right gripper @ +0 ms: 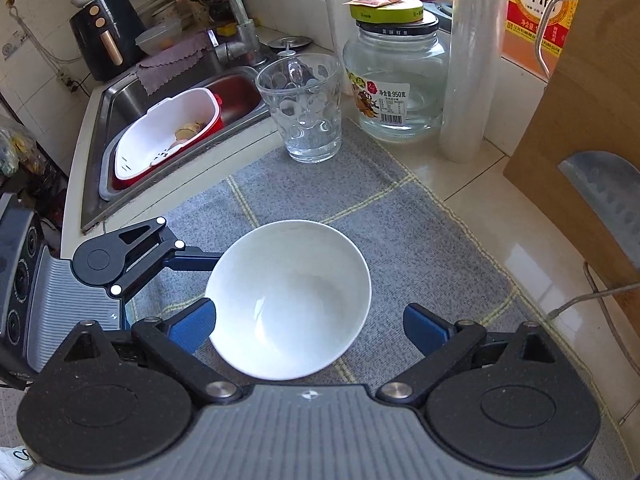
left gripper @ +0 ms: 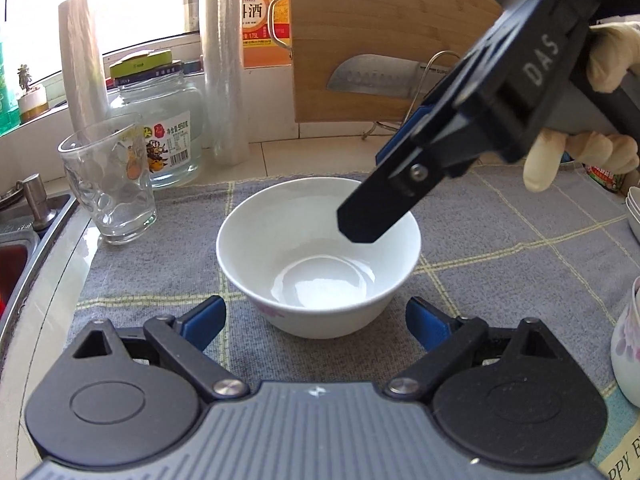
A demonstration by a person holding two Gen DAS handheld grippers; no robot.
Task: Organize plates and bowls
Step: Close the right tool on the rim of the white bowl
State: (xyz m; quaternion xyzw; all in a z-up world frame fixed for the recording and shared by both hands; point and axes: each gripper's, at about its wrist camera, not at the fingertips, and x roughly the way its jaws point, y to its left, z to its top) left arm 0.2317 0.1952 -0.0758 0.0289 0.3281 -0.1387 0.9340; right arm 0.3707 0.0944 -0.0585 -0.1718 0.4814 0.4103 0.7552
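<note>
Bowl (left gripper: 319,256), white and upright, sat on the grey checked mat (left gripper: 500,240), between the wide-open, empty fingers of the left gripper (left gripper: 316,326). The right gripper (right gripper: 310,330), likewise open and holding nothing, hung above it, one finger over the rim. A careless pinch there risked tipping the glossy bowl or clashing the two tools. Farther off, the drinking glass (left gripper: 108,184) and the glass jar (left gripper: 168,128) stood within range of a shoved bowl.

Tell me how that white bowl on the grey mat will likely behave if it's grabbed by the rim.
The white bowl looks like glazed ceramic, so probably rigid and breakable if dropped. Its glossy surface may slip between pads. It stands upright on a narrow foot on the grey mat, so a sideways nudge could tip it.
</note>
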